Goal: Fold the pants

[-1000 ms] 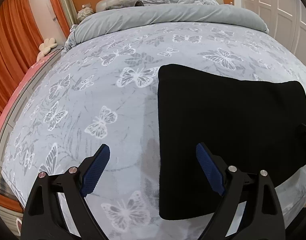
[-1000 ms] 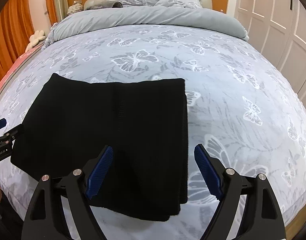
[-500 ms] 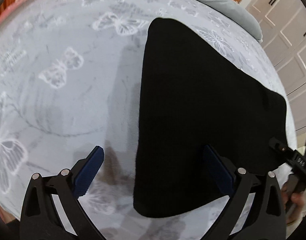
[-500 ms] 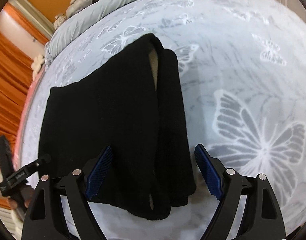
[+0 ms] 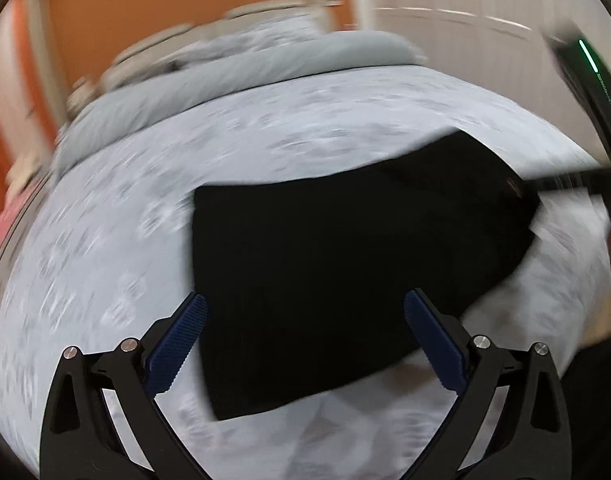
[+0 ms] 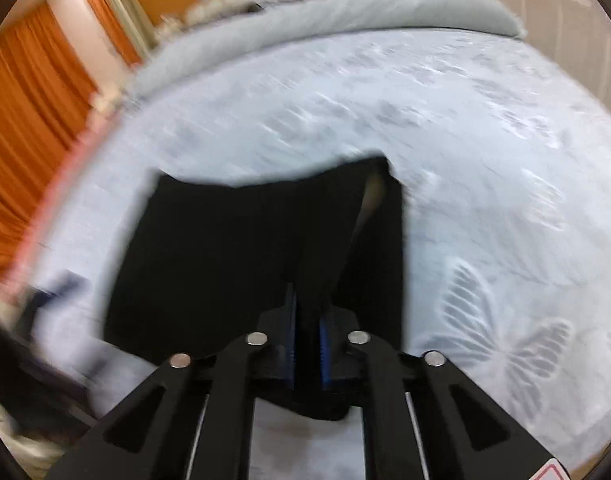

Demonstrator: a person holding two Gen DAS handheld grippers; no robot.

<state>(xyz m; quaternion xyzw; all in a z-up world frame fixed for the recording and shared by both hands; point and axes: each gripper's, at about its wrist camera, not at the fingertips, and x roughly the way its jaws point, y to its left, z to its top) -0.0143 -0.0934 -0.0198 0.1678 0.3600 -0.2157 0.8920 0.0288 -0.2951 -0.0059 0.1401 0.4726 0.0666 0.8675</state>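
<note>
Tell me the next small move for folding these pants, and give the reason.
Probably lift the right gripper and carry its pinched edge of the black pants across toward the far side. Its jaws are closed on that near edge, where a fold has already opened up, while the left gripper is open above the cloth, holding nothing. The pants otherwise lie flat on the bed.

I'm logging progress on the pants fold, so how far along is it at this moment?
Done: the black pants already lie as a compact folded rectangle on the butterfly bedspread. In hand: the right gripper is clamped on the near edge, with that side lifted. The left gripper is open above the cloth. Left: finishing this fold and flattening it.
</note>
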